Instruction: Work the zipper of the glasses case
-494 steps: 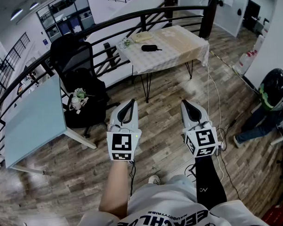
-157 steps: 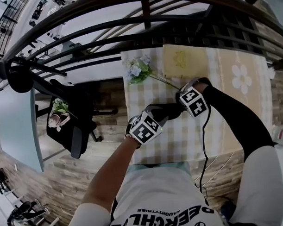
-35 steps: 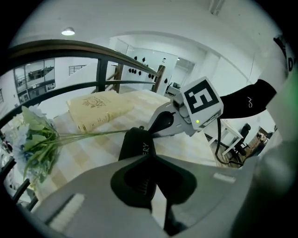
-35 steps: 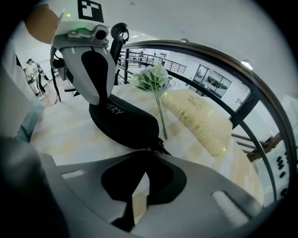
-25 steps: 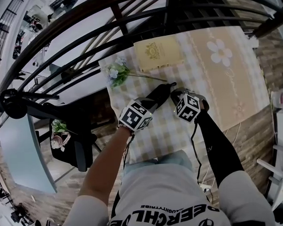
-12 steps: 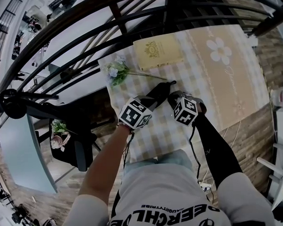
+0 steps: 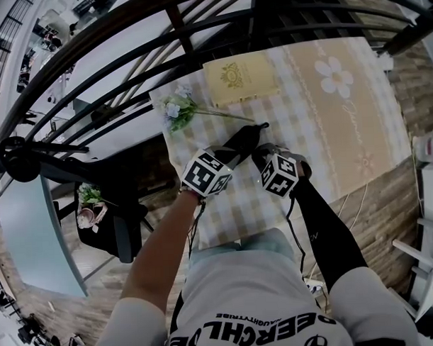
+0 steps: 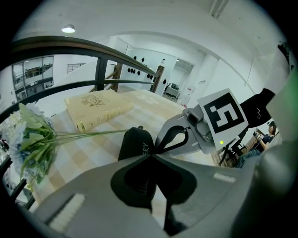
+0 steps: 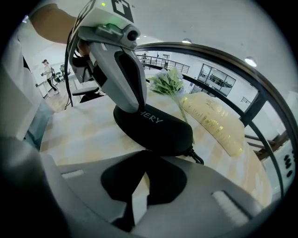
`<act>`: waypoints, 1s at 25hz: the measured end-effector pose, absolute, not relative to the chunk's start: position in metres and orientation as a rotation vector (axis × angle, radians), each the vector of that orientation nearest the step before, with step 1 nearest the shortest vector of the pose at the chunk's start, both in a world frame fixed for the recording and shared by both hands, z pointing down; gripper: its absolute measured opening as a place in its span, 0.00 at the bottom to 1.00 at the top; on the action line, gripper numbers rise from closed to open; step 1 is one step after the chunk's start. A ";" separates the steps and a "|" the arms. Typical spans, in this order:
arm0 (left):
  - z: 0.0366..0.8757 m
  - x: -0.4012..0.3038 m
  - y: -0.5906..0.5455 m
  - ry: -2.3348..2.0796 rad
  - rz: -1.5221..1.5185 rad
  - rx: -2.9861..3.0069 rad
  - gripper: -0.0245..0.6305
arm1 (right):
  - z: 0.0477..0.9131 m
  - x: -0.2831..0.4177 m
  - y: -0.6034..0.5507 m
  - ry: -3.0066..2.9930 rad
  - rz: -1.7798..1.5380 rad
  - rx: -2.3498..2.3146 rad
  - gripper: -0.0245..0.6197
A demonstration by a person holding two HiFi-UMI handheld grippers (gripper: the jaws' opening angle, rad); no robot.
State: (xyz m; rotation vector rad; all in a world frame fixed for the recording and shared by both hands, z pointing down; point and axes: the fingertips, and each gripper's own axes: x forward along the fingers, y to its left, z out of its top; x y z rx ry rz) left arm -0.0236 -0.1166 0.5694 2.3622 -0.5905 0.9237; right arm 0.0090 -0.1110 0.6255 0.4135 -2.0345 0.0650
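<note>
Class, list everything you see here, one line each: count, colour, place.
railing: one, black, across the top of the head view.
cloth: one, beige checks, in front of the railing.
case: one, black, on the cloth.
book: one, cream, at the cloth's far edge.
flowers: one bunch, pale blue and green, left of the book.
chair: one, black, left of the cloth.
left gripper: one, grey, shut, tips on the case.
right gripper: one, grey, shut, at the case.

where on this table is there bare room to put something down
Widest free patch: the beige runner, right of the book and glasses case. The checked cloth toward the near edge is bare too, between the arms. Crowded: around the case, where flowers, left hand-held gripper and right hand-held gripper meet.
</note>
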 end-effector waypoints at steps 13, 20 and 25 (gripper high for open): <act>0.565 -0.026 -0.116 -0.639 0.954 2.379 0.05 | 0.625 -0.004 -0.099 -2.056 0.131 0.450 0.08; 0.581 -0.058 -0.112 -0.564 1.224 2.411 0.42 | 0.625 -0.006 -0.100 -2.074 0.129 0.430 0.08; 0.585 -0.059 -0.099 -0.525 1.207 2.339 0.43 | 0.623 0.000 -0.102 -2.079 0.142 0.457 0.08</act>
